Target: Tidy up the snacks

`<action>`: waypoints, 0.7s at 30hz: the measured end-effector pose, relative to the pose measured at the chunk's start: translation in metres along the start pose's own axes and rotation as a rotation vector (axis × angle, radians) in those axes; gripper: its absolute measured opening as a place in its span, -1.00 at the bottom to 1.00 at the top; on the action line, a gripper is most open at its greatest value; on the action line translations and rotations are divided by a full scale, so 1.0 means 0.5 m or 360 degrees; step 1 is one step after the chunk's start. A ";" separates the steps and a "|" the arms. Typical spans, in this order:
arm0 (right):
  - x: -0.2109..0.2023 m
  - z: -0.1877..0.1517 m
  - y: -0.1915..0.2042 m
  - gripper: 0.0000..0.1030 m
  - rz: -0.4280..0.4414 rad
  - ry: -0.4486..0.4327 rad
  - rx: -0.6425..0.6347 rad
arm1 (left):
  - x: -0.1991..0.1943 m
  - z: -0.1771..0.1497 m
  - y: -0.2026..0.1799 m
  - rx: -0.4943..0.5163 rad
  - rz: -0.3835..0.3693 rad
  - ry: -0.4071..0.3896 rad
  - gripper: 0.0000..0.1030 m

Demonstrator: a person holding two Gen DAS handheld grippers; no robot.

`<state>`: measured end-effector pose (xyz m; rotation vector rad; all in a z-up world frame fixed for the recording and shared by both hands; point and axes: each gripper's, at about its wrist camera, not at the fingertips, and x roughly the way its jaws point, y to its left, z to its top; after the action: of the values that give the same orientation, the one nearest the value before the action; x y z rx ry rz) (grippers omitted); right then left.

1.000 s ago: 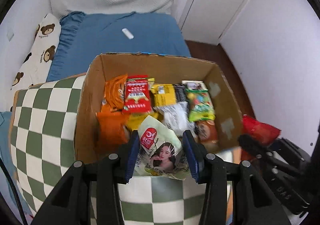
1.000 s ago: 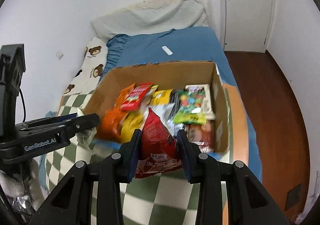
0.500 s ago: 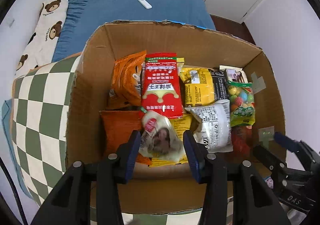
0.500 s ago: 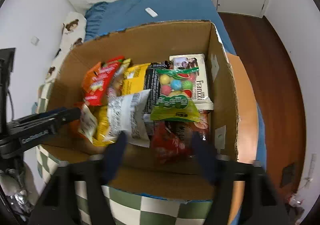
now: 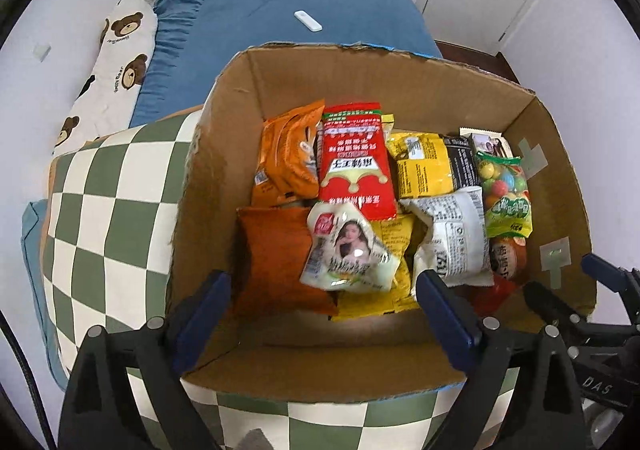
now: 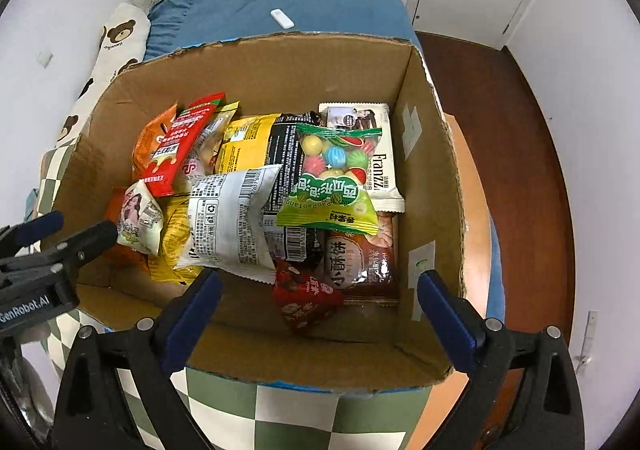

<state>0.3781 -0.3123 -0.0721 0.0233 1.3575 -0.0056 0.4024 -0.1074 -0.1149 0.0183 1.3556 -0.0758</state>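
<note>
A cardboard box (image 5: 280,78) (image 6: 280,66) stands on a green-and-white checked cloth and holds several snack packets. The white packet with a woman's face (image 5: 348,250) (image 6: 140,216) lies in the box on the other packets. The red triangular packet (image 6: 306,296) lies at the box's near right. My left gripper (image 5: 322,302) is open and empty above the box's near edge. My right gripper (image 6: 318,300) is open and empty above the near right of the box. Each gripper shows at the edge of the other's view.
The checked cloth (image 5: 108,186) covers the surface under the box. Behind it is a bed with a blue sheet (image 5: 280,22), a bear-print pillow (image 5: 116,62) and a small white remote (image 5: 308,20). A wooden floor (image 6: 520,130) and white doors lie to the right.
Both grippers carried their packets over the box, opened and let go. The face packet and the red packet now lie inside the box.
</note>
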 end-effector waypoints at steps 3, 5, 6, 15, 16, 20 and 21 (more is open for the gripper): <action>-0.010 -0.005 0.001 0.96 -0.0013 -0.0026 0.0009 | -0.010 -0.010 0.006 -0.0015 0.0003 -0.0018 0.85; -0.018 -0.009 0.000 0.96 -0.0014 -0.0043 0.0022 | -0.020 -0.018 0.009 -0.0019 0.0003 -0.0035 0.85; -0.025 -0.012 -0.001 0.96 -0.0017 -0.0052 0.0023 | -0.025 -0.022 0.009 -0.0016 0.0002 -0.0046 0.85; -0.111 -0.060 0.007 0.96 -0.0010 -0.0215 0.0015 | -0.128 -0.077 0.017 -0.0032 -0.0002 -0.0233 0.85; -0.129 -0.070 0.009 0.96 -0.0008 -0.0248 0.0010 | -0.145 -0.088 0.017 -0.0032 0.0000 -0.0267 0.85; -0.197 -0.117 0.014 0.96 -0.0007 -0.0374 -0.0004 | -0.219 -0.142 0.022 -0.0038 0.0015 -0.0414 0.85; -0.216 -0.131 0.014 0.96 -0.0007 -0.0409 -0.0004 | -0.235 -0.154 0.023 -0.0046 0.0016 -0.0442 0.85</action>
<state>0.2914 -0.3049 0.0195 0.0169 1.1008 -0.0103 0.3034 -0.0861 -0.0170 -0.0093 1.0784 -0.0482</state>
